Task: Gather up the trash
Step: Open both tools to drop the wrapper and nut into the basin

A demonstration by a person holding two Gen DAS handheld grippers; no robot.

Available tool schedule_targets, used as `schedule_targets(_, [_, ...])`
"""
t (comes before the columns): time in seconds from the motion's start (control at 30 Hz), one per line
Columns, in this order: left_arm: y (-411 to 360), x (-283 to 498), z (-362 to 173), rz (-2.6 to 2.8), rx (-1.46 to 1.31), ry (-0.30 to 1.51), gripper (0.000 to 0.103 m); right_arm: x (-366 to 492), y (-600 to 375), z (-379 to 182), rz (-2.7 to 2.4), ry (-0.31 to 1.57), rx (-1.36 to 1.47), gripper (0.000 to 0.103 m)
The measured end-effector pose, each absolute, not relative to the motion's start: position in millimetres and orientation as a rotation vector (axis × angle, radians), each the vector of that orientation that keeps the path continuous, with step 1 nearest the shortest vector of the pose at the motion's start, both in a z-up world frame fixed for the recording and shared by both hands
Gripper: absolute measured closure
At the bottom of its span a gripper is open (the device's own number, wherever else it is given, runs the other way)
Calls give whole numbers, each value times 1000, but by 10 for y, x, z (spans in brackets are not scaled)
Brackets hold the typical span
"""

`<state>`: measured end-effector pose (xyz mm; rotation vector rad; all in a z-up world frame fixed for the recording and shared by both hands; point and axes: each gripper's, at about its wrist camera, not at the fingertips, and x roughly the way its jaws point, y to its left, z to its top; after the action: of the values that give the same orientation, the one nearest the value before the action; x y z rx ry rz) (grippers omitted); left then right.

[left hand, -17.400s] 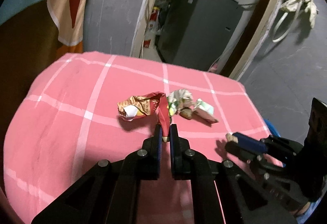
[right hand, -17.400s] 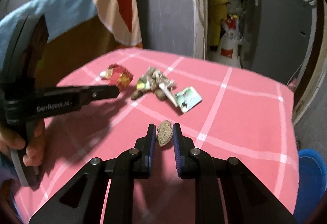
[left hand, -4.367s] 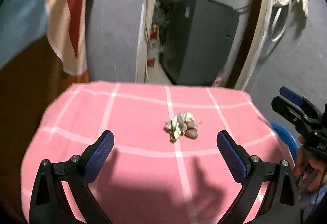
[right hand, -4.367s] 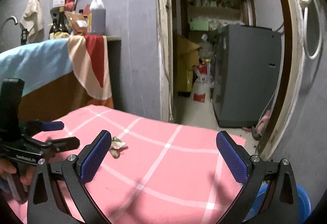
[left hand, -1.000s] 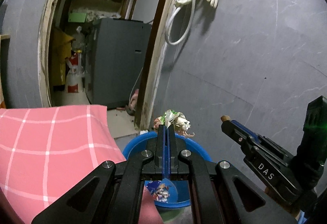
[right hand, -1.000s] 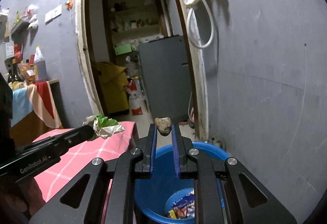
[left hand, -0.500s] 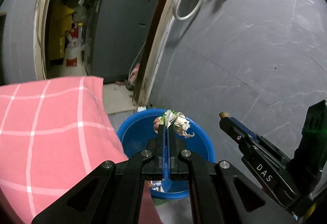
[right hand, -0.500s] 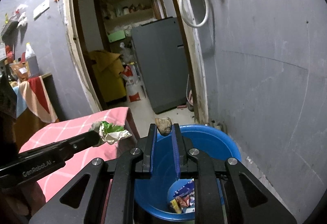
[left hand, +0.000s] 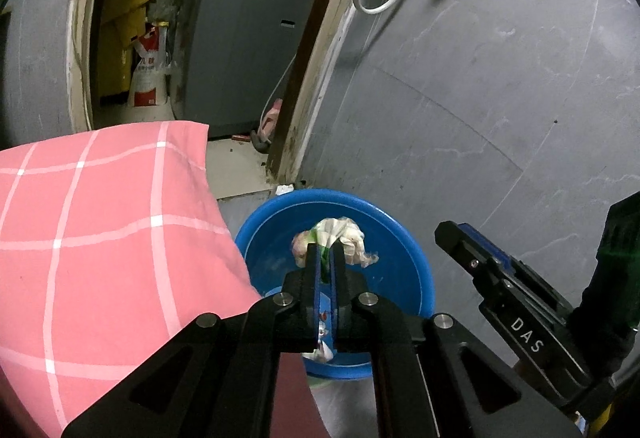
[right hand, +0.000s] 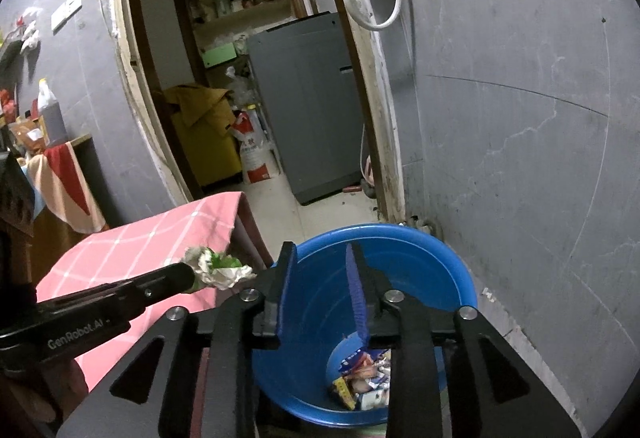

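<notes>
Both claws tilt down over the blue bucket [right hand: 432,258] beside the pink-checked counter [left hand: 100,238]. The left claw [left hand: 326,258] is pressed together, pinching a crumpled wrapper [left hand: 340,238] at its tips above the bucket's opening. The right claw [right hand: 320,270], half a second ago clamped on a small brown lump, now stands spread with nothing between its pads. Wrappers [right hand: 364,378] lie at the bucket's bottom.
</notes>
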<state>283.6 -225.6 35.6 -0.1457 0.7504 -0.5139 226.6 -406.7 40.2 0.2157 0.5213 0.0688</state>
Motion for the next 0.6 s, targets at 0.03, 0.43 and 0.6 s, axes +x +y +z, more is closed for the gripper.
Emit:
schedule_targets(0.03, [-2261, 2838, 356, -515, -145, 753, 98, 2267, -4068, 405, 68, 521, 216, 78])
schedule_targets(0.43, [-2118, 2820, 377, -498, -182, 717, 71, 2275, -4052, 416, 58, 507, 214, 69])
schedule_targets(0.6, [-1948, 2746, 475, -471, -195, 661, 64, 2239, -4043, 466, 61, 467, 208, 57])
